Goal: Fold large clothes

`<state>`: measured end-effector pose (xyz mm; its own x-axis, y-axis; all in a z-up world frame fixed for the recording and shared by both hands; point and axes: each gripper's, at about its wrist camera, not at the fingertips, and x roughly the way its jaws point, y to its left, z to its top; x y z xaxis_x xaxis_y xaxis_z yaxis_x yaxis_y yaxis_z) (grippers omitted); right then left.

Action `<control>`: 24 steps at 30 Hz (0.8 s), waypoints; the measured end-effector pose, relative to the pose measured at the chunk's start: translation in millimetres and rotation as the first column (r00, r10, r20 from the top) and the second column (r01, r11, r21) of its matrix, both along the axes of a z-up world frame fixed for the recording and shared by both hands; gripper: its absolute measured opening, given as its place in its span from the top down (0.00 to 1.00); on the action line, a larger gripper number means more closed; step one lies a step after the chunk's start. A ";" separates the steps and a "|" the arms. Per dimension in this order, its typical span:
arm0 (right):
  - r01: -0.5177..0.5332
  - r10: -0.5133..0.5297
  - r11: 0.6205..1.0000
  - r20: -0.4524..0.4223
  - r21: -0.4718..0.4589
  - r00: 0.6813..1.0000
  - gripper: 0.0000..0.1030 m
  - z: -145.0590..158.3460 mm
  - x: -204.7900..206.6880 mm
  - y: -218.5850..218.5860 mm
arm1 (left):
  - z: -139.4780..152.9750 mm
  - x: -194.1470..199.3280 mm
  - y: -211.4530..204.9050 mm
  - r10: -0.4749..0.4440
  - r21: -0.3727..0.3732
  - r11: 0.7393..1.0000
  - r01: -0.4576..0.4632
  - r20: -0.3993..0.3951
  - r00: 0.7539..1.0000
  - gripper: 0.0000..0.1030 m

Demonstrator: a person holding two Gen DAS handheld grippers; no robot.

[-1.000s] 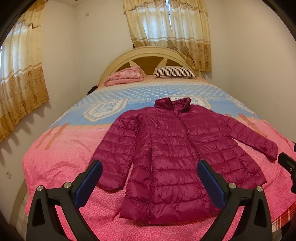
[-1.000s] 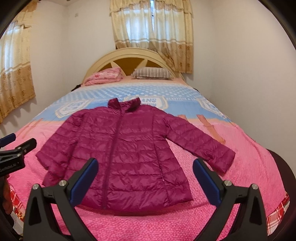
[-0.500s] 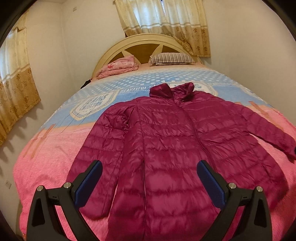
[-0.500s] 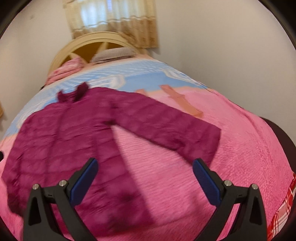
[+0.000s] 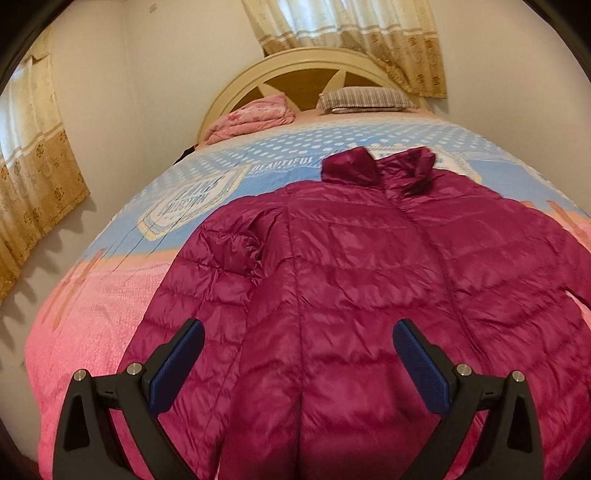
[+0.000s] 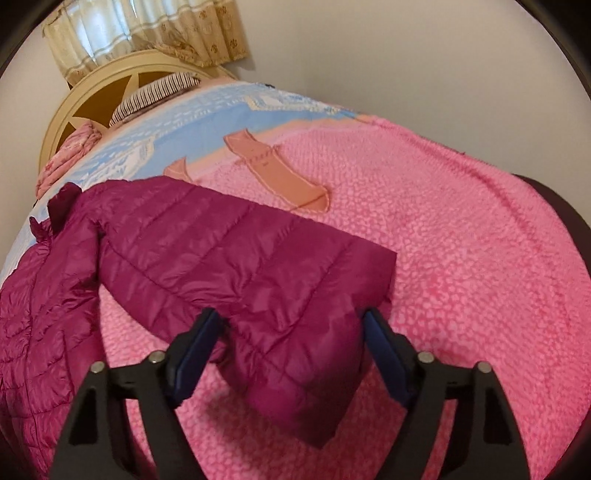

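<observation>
Magenta quilted puffer jacket (image 5: 369, 280) flat, face-up on pink-and-blue bedspread (image 6: 461, 258). Since a second ago, both tools closer, lower. Right gripper (image 6: 291, 354) now straddling sleeve cuff (image 6: 306, 350), jaws closing, no clamp yet. Left gripper (image 5: 297, 363) wide apart over hem, empty. Sleeve fold imminent.

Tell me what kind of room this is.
A home bedroom, most likely: a made bed with an arched headboard, a striped pillow, and curtains behind. A magenta puffer jacket lies spread on the bed.

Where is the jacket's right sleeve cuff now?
In the right wrist view, the sleeve cuff lies on the pink bedspread, between the closing jaws of the right gripper.
</observation>
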<state>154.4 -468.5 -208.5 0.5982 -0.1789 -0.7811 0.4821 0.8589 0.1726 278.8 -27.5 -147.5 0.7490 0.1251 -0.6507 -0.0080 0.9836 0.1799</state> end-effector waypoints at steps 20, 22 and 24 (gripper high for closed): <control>-0.169 0.189 0.971 0.112 -0.168 0.976 0.87 62.2 37.2 41.1 | -2.0 43.1 58.1 0.115 -0.032 0.993 -0.116 -0.034 0.993 0.01; -0.197 0.226 0.959 0.128 -0.204 0.966 0.87 75.2 45.6 57.4 | 1.0 44.1 67.6 0.130 -0.033 0.991 -0.131 -0.028 0.991 0.01; -0.237 0.275 0.942 0.140 -0.239 0.951 0.87 88.8 56.0 78.9 | 2.5 45.2 77.8 0.147 -0.032 0.989 -0.148 -0.023 0.989 0.01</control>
